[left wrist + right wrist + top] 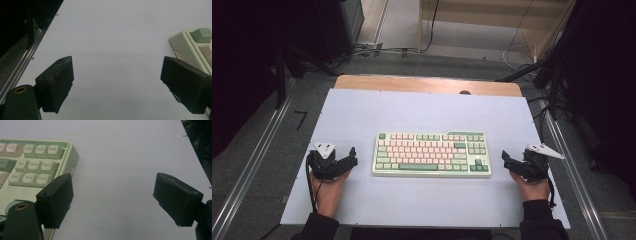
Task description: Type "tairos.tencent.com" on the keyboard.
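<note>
A pale green keyboard (432, 153) with pink and dark green keys lies flat in the middle of the white table sheet (422, 112). My left gripper (346, 159) rests on the sheet just left of the keyboard, jaws wide apart with bare sheet between them (117, 82); the keyboard's corner (192, 42) shows beside its right jaw. My right gripper (508, 160) sits just right of the keyboard, also open and holding nothing (112, 202). Its left jaw overlaps the keyboard's right end (37, 170) in the right gripper view.
The sheet covers a wooden table whose far edge (427, 84) is bare. Metal rails (252, 165) run along both sides of the table. Cables (377, 50) and dark stands lie on the floor beyond. Bare sheet stretches in front of and behind the keyboard.
</note>
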{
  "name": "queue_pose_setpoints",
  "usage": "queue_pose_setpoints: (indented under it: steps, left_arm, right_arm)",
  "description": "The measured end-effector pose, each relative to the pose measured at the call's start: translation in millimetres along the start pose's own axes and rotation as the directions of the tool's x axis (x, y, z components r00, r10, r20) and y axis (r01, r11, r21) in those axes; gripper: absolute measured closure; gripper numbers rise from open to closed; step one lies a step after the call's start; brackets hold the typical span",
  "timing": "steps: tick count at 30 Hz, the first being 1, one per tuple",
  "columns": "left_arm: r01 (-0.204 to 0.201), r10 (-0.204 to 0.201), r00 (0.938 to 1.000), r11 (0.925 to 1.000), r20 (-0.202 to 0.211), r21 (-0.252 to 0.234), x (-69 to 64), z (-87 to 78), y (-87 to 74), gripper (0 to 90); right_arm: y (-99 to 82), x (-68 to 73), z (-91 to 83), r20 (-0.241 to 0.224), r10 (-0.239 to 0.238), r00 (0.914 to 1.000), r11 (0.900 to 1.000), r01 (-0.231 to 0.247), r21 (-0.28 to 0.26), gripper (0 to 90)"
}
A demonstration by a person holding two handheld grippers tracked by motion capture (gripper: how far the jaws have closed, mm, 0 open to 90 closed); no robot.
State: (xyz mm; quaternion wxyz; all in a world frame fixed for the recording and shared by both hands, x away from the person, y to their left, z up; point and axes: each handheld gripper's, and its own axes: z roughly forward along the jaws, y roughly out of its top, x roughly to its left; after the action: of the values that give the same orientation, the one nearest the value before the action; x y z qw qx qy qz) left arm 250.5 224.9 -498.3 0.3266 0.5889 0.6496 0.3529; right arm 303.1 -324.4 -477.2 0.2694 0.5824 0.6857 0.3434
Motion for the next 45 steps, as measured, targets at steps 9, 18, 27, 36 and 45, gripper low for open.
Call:
queue_pose_setpoints:
  steps: [9,18,27,36,45]
  left_arm:
    - [0.006,-0.006,0.9999,1.0,0.012,-0.003,-1.6,-1.0,0.0,12.3]
    - [0.019,-0.019,0.999,0.9997,0.042,-0.012,-4.7,-3.7,2.1,14.2]
    - [-0.004,0.005,0.9944,0.9999,0.105,-0.014,-20.6,-6.7,4.7,17.3]
    - [-0.038,0.043,0.9821,0.9989,0.183,-0.029,-36.7,-10.6,6.4,32.8]
    - [-0.028,0.035,0.9697,0.999,0.242,-0.035,-43.6,-12.0,9.6,49.1]
  right_arm:
    - [0.4,4.6,-1.2,-0.019,-0.007,0.9998,1.0,0.007,-0.002,14.7]
    - [1.3,13.6,-1.6,-0.043,-0.021,0.9988,0.9998,0.021,-0.006,15.3]
    - [4.5,31.6,1.4,-0.086,-0.05,0.995,0.9988,0.049,-0.004,16.0]
    - [9.4,43.5,0.2,-0.119,-0.064,0.9908,0.9977,0.06,-0.032,16.1]
    - [13.0,56.5,-4.4,-0.147,-0.083,0.9856,0.9946,0.073,-0.073,26.2]
